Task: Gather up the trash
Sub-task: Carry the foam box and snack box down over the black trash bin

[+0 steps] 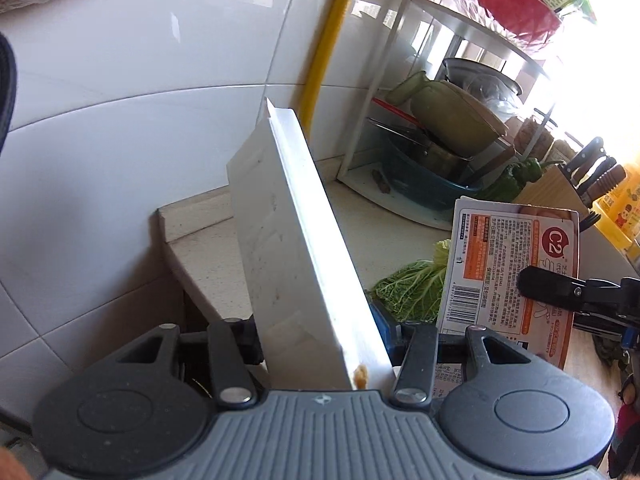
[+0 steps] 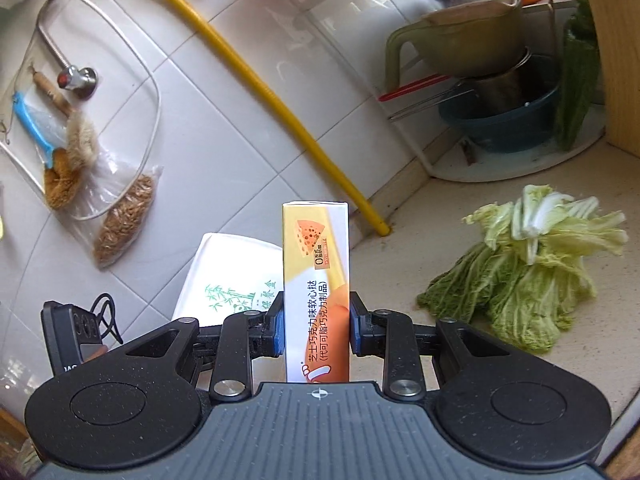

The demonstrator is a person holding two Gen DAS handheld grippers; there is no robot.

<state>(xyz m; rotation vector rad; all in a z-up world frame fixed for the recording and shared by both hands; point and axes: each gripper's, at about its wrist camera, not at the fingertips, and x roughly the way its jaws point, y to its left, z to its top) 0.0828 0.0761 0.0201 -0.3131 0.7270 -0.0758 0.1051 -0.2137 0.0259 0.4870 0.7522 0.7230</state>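
1. A white foam food box [image 1: 296, 248] is clamped between the fingers of the left gripper [image 1: 320, 344] and is held on edge, tilted, so that it rises ahead of the gripper toward the tiled wall [image 1: 120, 128]. A small brown smear is seen on its near lower corner.
2. A tall snack carton [image 2: 316, 292], printed with a cheese wedge and Chinese text, is clamped upright between the blue pads [image 2: 280, 330] of the right gripper [image 2: 316, 330].
3. In the left wrist view, the same carton is seen to the right of the left gripper, its barcode side shown, with a black finger of the right gripper against it.
4. In the right wrist view, the white box is seen just to the left of the carton and slightly beyond it, with a green bamboo print on its face.
5. Cabbage leaves [image 2: 528, 276] are laid on the countertop [image 2: 400, 248] ahead and to the right of the right gripper, apart from the carton.
6. A yellow pipe [image 2: 288, 108] is run down the wall to the counter beyond the carton.
7. Farther ahead and to the right, a dish rack [image 1: 404, 92] is stood, with a blue basin [image 2: 500, 124], a steel pot and a green jug stacked in it.
8. A knife block [image 1: 560, 184] is seen at the far right in the left wrist view.
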